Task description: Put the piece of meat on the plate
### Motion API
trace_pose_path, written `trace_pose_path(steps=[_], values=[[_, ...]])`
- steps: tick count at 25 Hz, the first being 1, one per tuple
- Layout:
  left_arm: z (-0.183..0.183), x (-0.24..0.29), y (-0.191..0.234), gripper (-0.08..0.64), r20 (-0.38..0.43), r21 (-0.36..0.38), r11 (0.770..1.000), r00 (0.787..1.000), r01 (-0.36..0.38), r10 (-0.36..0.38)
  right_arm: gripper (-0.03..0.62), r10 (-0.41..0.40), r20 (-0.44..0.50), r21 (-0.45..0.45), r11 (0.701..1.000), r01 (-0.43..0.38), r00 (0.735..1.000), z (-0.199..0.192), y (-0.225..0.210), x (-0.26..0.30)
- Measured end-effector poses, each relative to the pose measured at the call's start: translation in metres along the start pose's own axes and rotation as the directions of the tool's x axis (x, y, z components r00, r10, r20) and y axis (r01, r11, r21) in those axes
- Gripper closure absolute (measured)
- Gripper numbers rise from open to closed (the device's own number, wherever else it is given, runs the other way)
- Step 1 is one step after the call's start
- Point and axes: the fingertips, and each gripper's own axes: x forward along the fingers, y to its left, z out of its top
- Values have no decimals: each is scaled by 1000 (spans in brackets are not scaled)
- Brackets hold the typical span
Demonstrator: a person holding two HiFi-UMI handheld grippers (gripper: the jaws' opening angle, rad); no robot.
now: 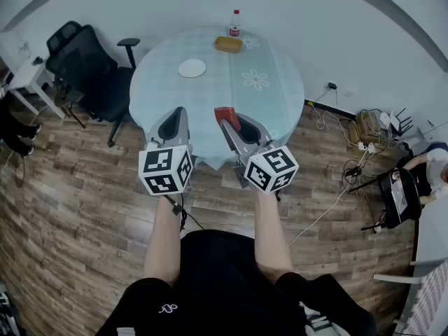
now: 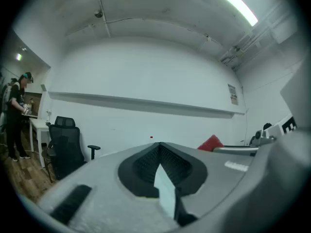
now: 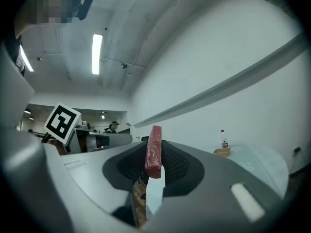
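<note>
Now my right tongs (image 1: 228, 122) pinch the red piece of meat (image 3: 153, 152) on edge, held level short of the table (image 1: 280, 103), ready to carry to the white plate (image 1: 192, 68). My left tongs (image 1: 178, 113) are closed on nothing.

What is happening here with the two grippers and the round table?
A person stands at the round table with a gripper in each hand. The right gripper is closed on a red piece of meat and holds it in the air near the table's front edge. The left gripper is shut with nothing in it. The white plate lies farther back on the table, and the meat is not yet on it.
</note>
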Motion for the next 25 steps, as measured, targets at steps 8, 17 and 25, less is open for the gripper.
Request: trace_pose_path(steps=[8,17,25], values=[[-16,1,4,565,-19,2,1000,1000,-16,16,492,14,-1,100,995,-13,1000,-15,-12,9],[-35,22,76,565,-40,-42,997,997,-69,68,492,48,-44,156,987,-40,998,-55,-16,71],[-61,152,135,563,-81,-82,997,997,-6,0,492,-97,-72,163,981,108,993,-73,-122,162]])
